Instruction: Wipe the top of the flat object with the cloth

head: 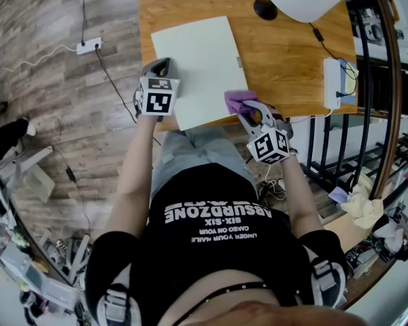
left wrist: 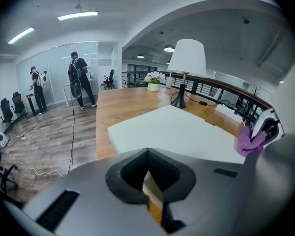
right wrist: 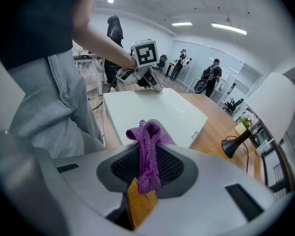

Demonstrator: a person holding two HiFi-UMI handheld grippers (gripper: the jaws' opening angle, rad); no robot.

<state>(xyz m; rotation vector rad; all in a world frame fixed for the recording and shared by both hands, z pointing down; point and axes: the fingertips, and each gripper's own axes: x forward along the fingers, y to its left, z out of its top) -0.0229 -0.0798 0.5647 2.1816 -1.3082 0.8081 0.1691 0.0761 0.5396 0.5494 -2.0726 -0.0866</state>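
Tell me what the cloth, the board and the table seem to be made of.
The cloth: purple soft textile, perhaps microfibre; ribbed texture and folds show. The board: pale, smooth, matte; plastic or coated panel, I cannot tell. The table: wood or veneer, orange-brown grain, slight sheen.

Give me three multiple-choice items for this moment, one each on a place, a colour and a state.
1. Where is the cloth? A) on the floor B) in the right gripper's jaws C) over the lamp
2. The cloth's colour? A) purple B) green C) white
3. The left gripper is: A) open in the air B) lying on the floor C) shut on the flat board's edge
Key: B, the right gripper view shows it pinched. A, it is purple in every view. C, the board's edge sits between its jaws.
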